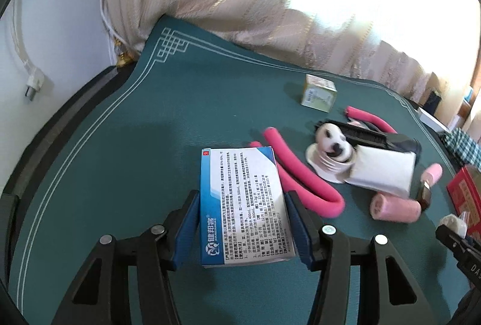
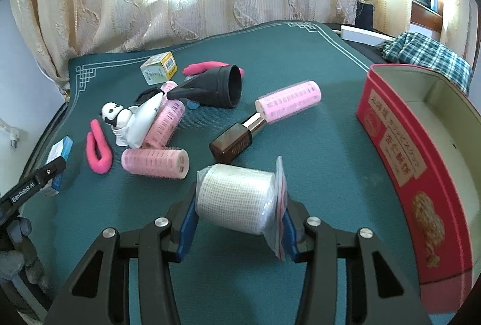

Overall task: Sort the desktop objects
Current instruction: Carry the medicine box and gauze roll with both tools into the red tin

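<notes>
Left gripper (image 1: pixel 242 232): pinching the blue box (image 1: pixel 240 205) by its long sides, above the mat's (image 1: pixel 120 144) near left part.
Blue box: light, stiff card; probably crushes if squeezed hard, so the side hold looks sound.
Pile at mat centre: panda (image 2: pixel 112 113), pink rollers (image 2: pixel 154 162), pink foam rods (image 2: pixel 97 149), black funnel (image 2: pixel 219 87); small green box (image 2: pixel 157 68) towards the far edge.
Brown bottle (image 2: pixel 234 138): just right of the pile; likely glass, heavier, slippery.
Right gripper (image 2: pixel 239 205): clamped on the gauze roll (image 2: pixel 236 197) in a clear bag, near the mat's front edge.
Gauze roll: soft, light; the bag may slip, so grip the roll's ends.
Red tin (image 2: pixel 415 162): open, at the right edge.
</notes>
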The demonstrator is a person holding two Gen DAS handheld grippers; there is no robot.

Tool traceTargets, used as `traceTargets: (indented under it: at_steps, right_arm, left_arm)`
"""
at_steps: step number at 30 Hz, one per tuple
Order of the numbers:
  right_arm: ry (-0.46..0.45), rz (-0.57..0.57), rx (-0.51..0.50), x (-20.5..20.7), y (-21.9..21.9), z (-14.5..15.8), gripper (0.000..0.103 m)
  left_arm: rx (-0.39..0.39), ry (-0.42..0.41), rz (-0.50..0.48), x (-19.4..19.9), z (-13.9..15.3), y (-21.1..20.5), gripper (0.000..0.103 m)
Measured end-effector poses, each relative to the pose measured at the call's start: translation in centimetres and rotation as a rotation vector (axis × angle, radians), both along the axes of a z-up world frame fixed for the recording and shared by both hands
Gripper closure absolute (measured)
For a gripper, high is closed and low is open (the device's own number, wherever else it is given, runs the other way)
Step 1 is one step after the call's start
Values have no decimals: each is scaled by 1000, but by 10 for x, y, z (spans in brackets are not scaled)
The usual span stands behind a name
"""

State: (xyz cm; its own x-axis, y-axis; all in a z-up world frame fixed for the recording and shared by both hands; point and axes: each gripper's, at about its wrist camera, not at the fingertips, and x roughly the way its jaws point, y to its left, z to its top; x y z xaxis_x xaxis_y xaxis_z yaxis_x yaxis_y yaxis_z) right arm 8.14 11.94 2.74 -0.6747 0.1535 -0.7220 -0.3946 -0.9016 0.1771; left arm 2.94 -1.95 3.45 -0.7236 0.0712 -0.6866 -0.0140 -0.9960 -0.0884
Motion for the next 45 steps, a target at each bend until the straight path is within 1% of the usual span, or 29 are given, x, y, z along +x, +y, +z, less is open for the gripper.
traceTargets:
  at_steps: [4,11,19,25,31,37,45]
  right_arm:
    - [42,-16,-11,19,7,13,52]
    - [133,-81,16,62,30,41,52]
    - [181,-198,5,108,74,49,52]
    - [176,-281,19,140,107,46,52]
    - [173,-351,13,166,134,42,52]
    - [174,-375,26,178,149,45,52]
    - [153,-386,25,184,163,41,52]
  left_arm:
    - [-30,10,-43,12,3,22,45]
    - [-69,38,-141,33,14,72,45]
    - [-105,60,-255,55,24,129,45]
    - [-101,77,-348,70,32,174,45]
    - [-88,81,-466,87,40,223,45]
    - [-86,93,-580,101,50,269,45]
    - [-68,108,-677,112,63,311,45]
